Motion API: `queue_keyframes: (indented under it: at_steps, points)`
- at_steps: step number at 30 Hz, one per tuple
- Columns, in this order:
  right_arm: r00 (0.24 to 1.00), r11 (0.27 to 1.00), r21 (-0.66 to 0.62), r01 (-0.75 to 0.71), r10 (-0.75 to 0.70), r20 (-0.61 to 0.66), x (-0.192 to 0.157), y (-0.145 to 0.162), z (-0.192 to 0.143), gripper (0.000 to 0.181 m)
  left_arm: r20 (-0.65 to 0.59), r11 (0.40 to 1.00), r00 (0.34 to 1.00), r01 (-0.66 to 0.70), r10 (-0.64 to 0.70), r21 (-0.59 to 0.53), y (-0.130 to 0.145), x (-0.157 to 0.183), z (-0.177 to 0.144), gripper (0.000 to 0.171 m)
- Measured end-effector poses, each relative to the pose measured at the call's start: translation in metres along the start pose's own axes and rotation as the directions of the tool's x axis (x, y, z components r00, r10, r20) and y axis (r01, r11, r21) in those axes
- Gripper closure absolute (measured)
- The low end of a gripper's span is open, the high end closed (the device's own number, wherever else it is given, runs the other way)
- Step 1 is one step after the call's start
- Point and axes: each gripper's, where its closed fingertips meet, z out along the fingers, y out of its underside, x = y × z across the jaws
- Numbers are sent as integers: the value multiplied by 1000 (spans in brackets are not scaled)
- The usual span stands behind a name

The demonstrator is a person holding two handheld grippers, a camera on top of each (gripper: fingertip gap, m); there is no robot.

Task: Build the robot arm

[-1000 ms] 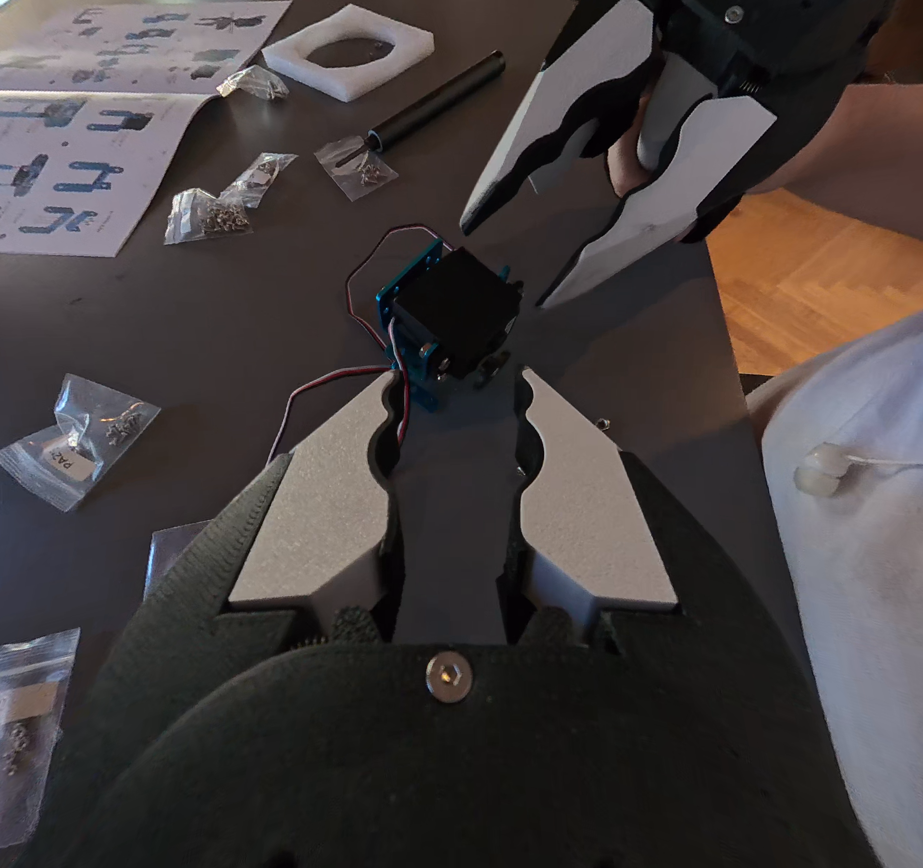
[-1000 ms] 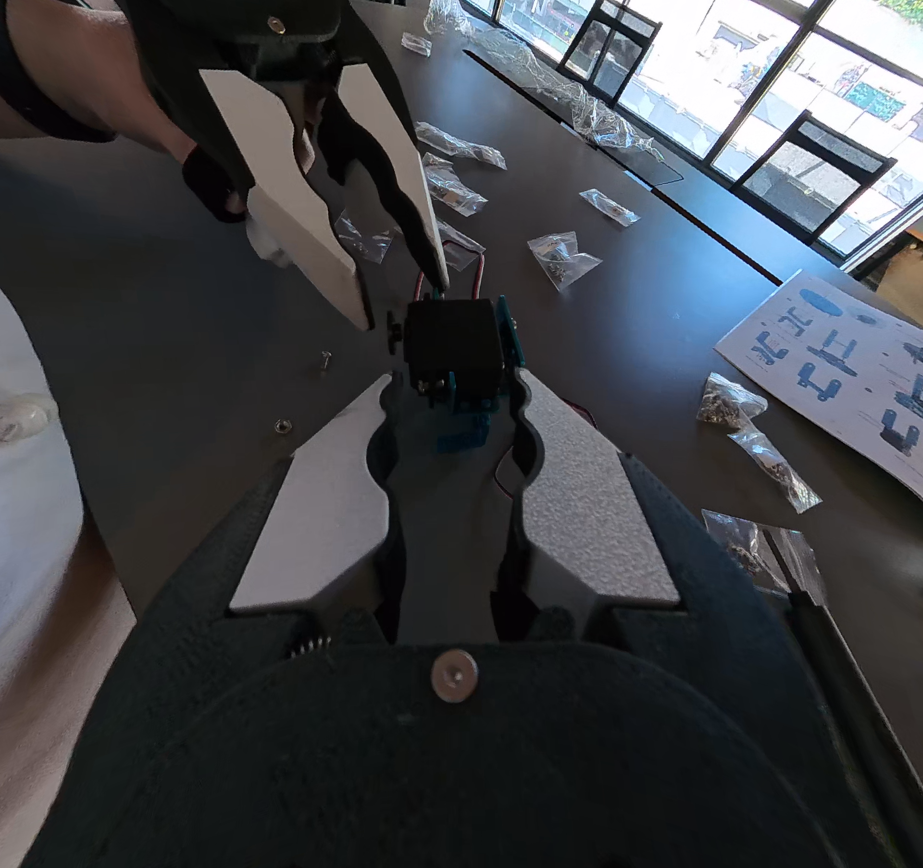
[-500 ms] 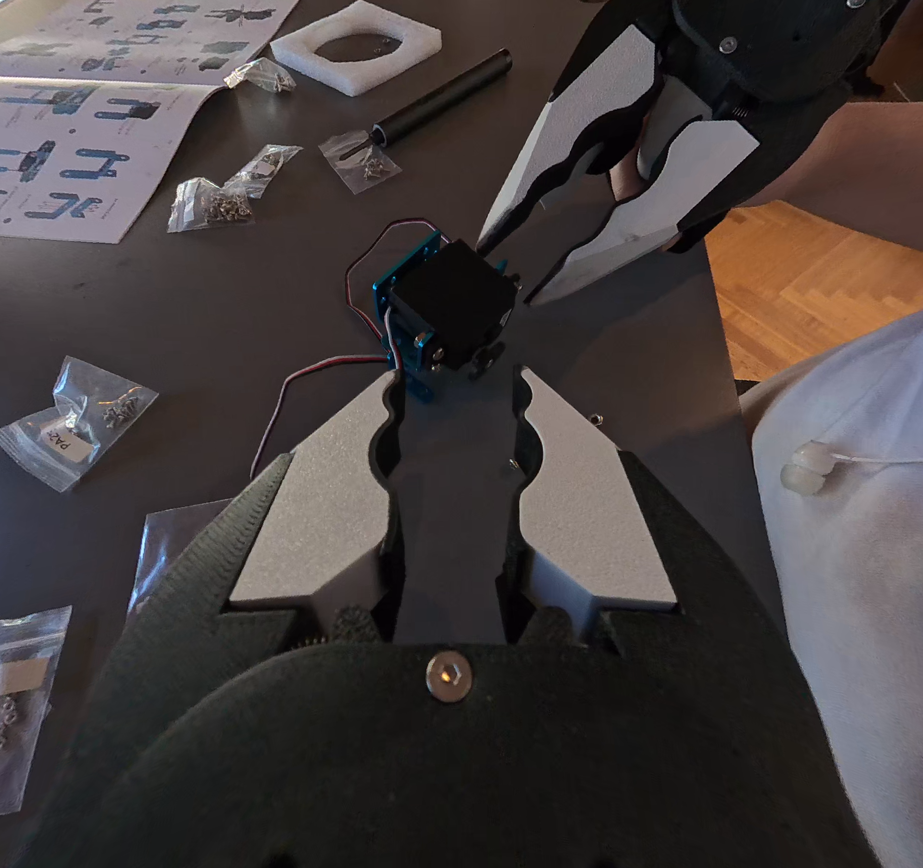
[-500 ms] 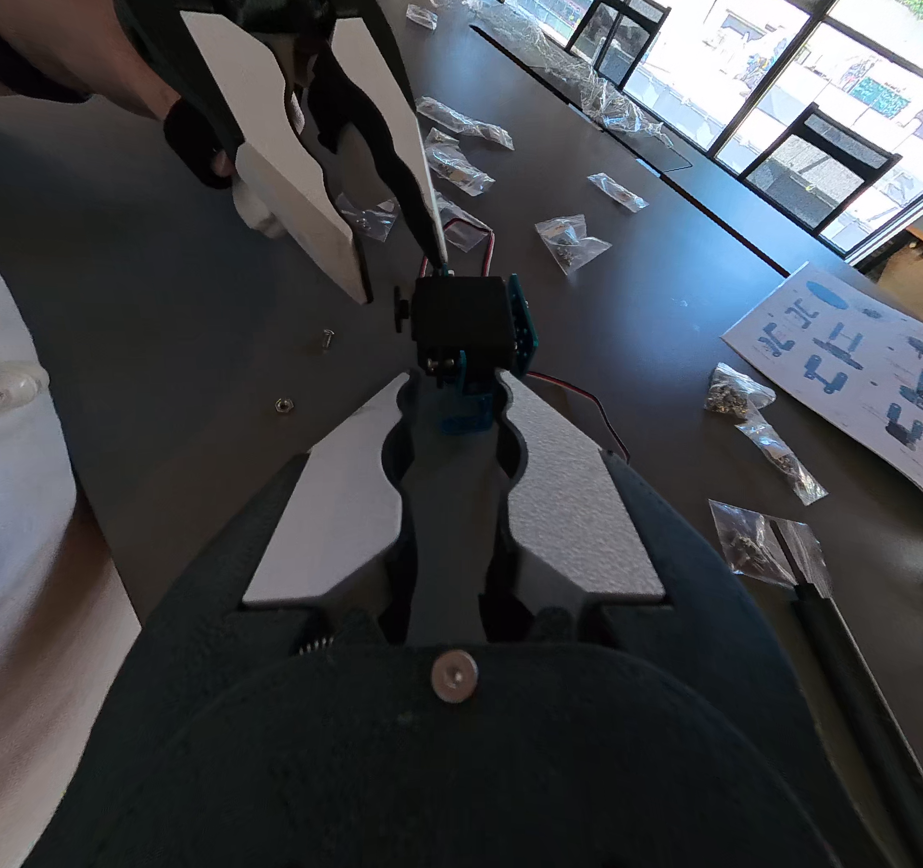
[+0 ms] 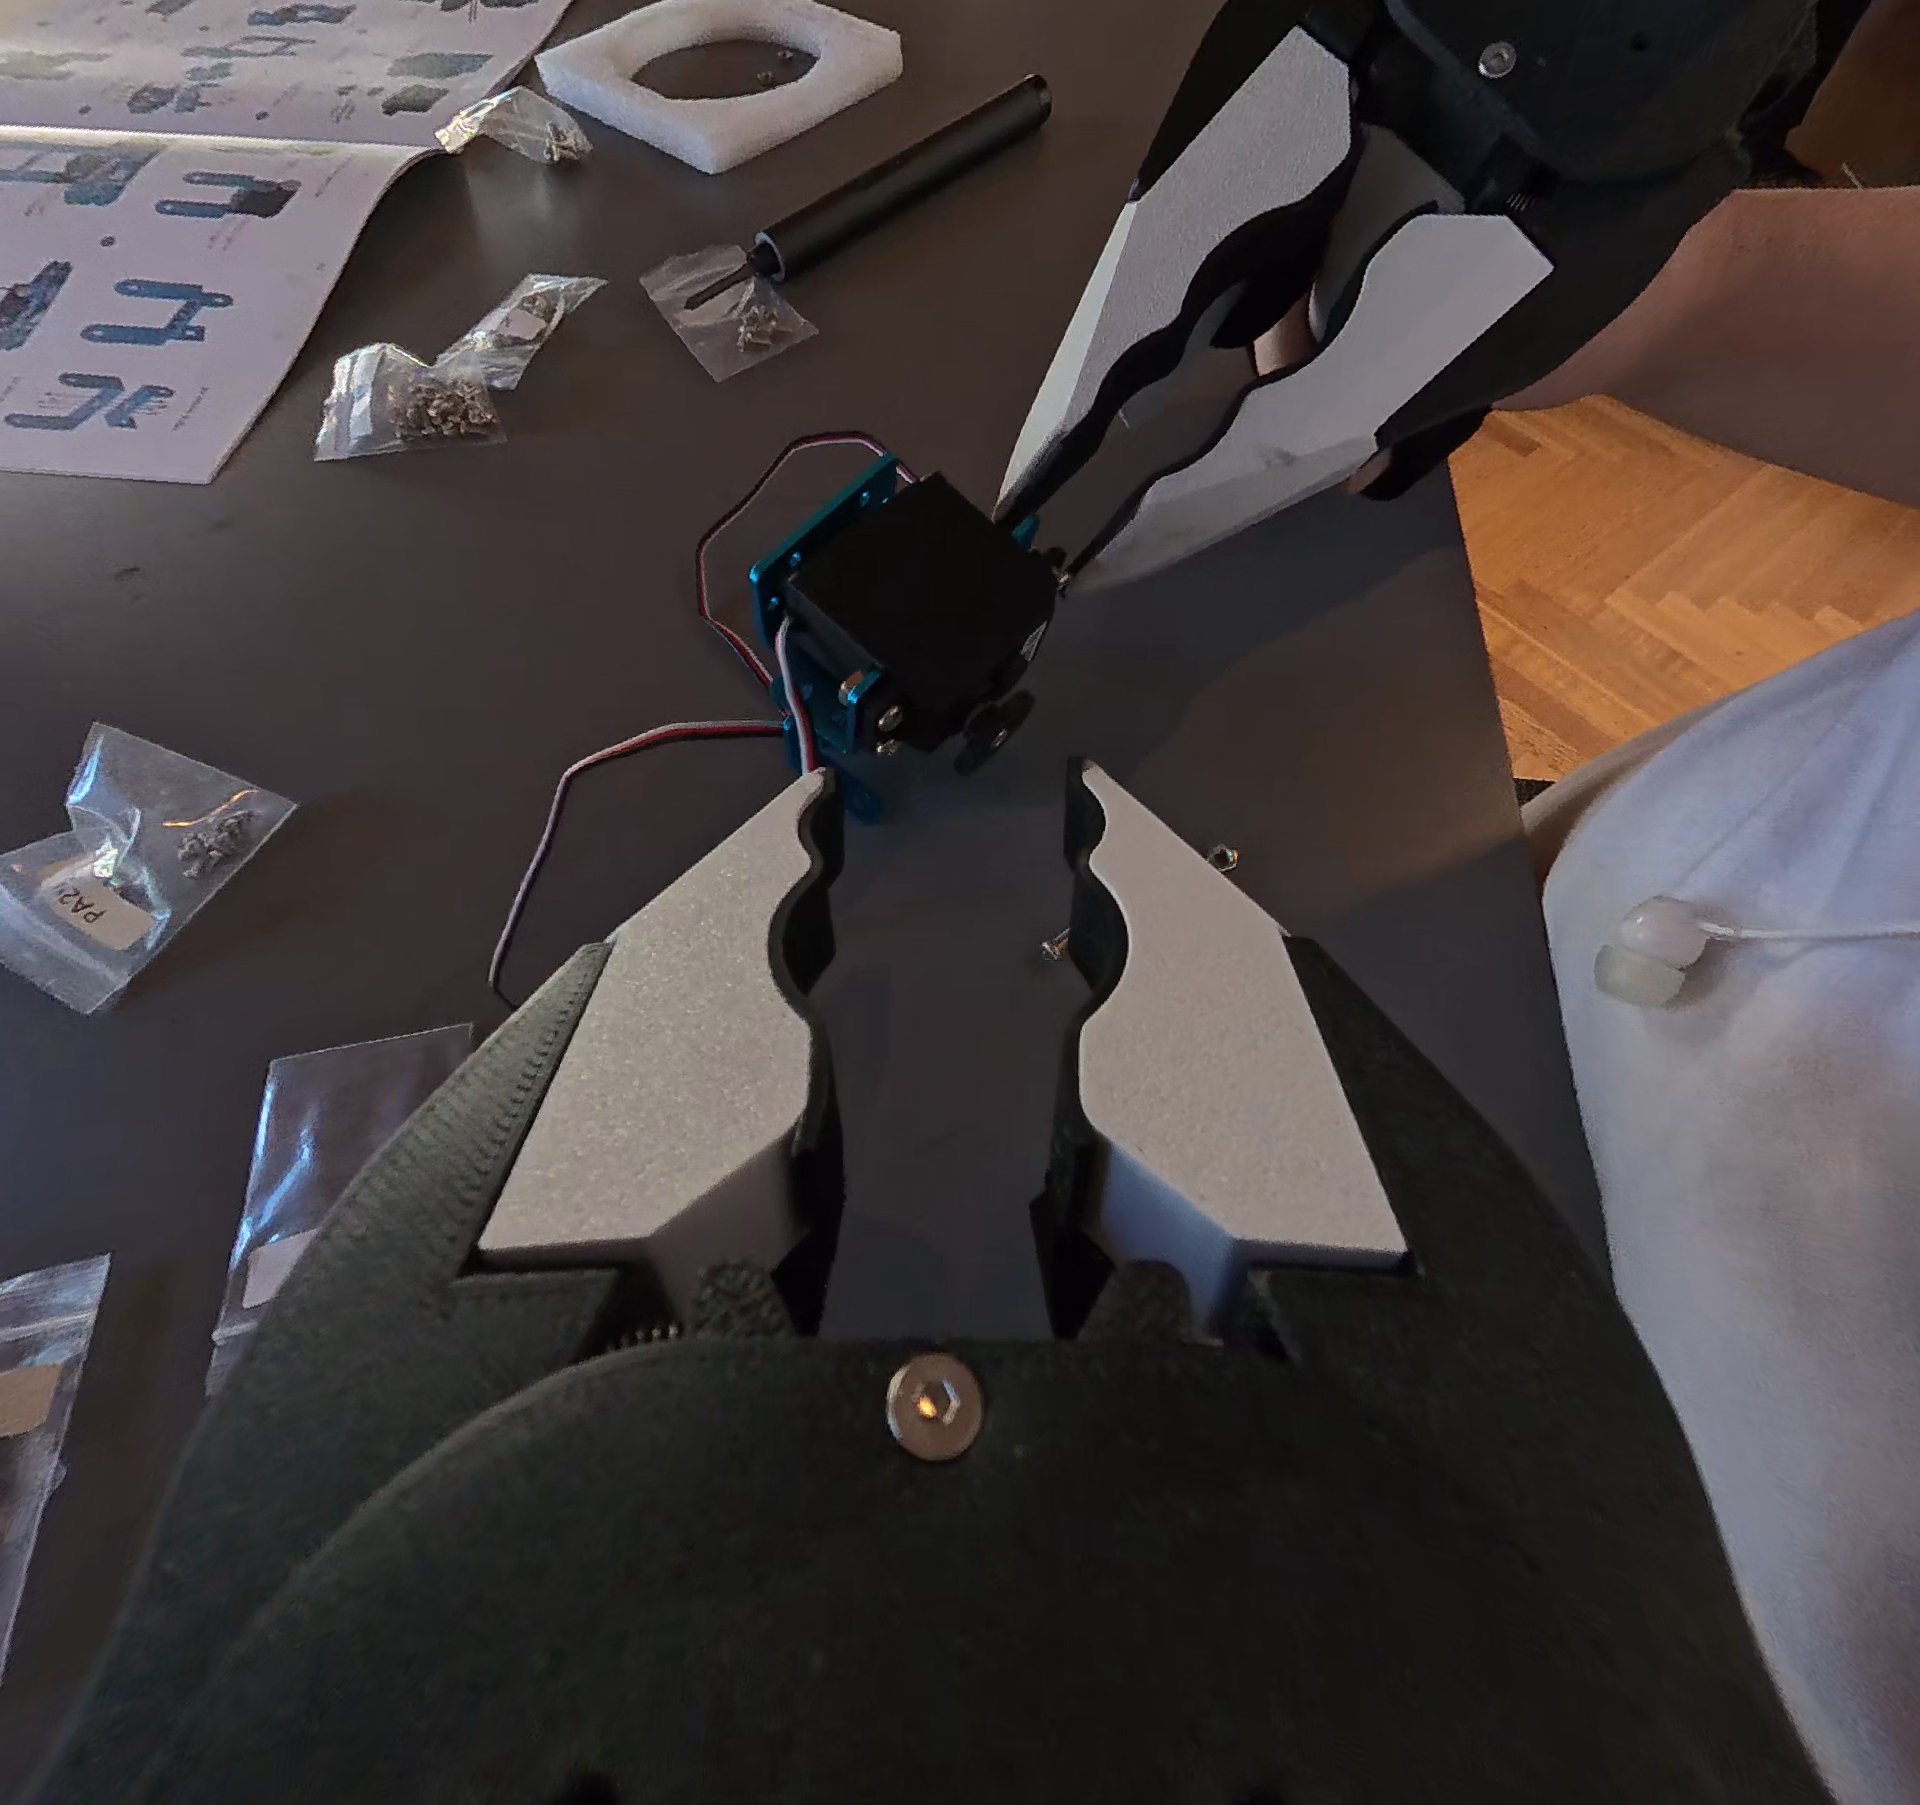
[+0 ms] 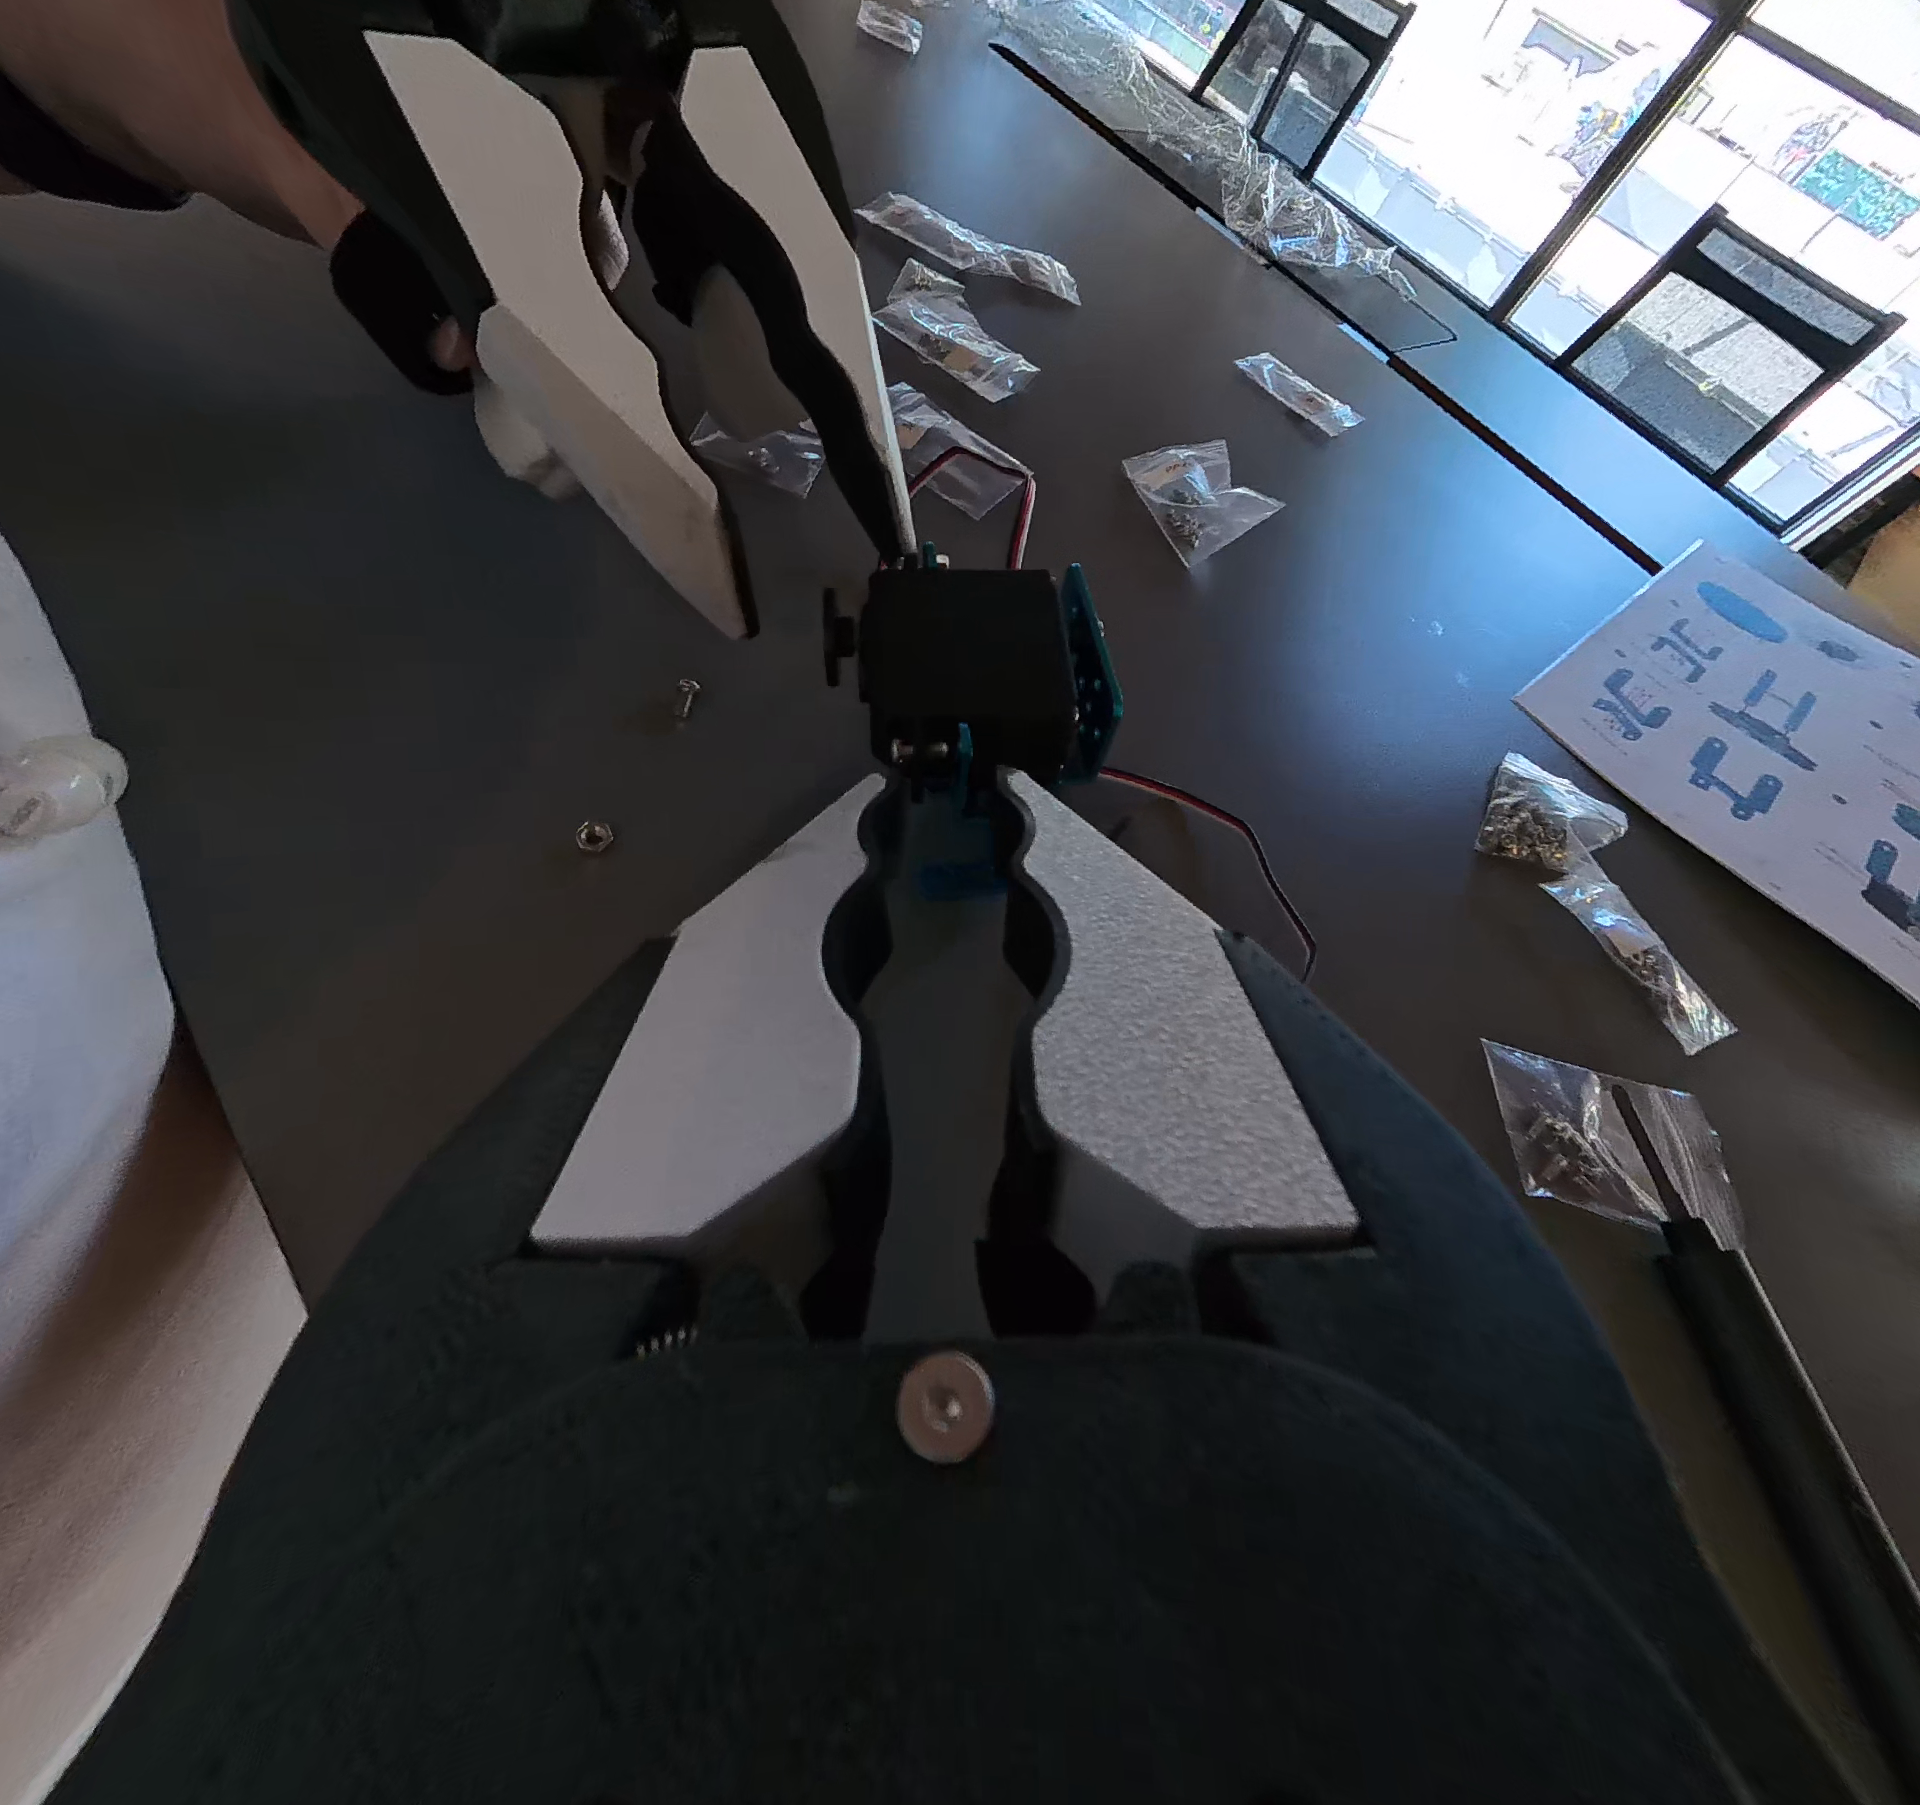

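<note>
One black servo point(image 6: 966, 659) clamped by right hand-held gripper point(image 6: 943, 799), left hand-held gripper point(image 5: 948, 781) spread apart, one loose nut point(image 6: 595, 835)

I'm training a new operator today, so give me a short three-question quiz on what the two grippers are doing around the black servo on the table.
1. True or false: the left gripper is shut on the black servo.
2. What sits between the fingertips of the right gripper? A) the white foam frame B) the blue bracket on the servo C) a bag of screws
3. Fill in: near the loose screw on the dark table lies a loose hex ____.

Key
1. False: its jaws are open, just short of the servo.
2. B
3. nut
</note>
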Motion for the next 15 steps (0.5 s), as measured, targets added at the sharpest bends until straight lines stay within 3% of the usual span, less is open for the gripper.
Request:
queue_keyframes:
  at_steps: [15]
  points:
    - [1000, 1000, 16, -16, 16, -9, -1, -3, 1, 161, -6, 1000, 1000, 9, -9, -9, 3, 5, 1, 129]
